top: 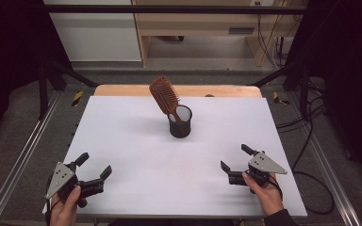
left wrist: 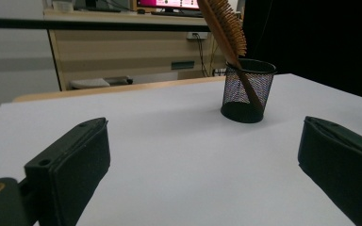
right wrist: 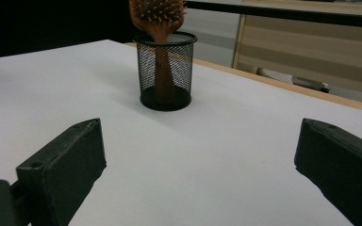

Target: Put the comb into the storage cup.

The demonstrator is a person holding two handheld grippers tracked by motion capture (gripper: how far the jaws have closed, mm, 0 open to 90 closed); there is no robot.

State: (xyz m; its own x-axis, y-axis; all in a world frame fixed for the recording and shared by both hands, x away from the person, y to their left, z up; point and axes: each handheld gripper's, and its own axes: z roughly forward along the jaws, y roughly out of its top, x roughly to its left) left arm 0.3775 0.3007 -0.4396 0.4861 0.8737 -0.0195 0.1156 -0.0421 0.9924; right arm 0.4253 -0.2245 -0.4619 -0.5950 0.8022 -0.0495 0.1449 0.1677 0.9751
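The hairbrush leans handle-down in the mesh cup, so both the left gripper and right gripper wait well apart from it, jaws spread and empty.

A white worktop stretches ahead of the tongs. Far beyond them stands a pale wooden desk carrying a lit monitor, with black cables hanging.

Wooden hairbrush handle-down in black mesh cup; right tool jaws wide apart, nothing between.
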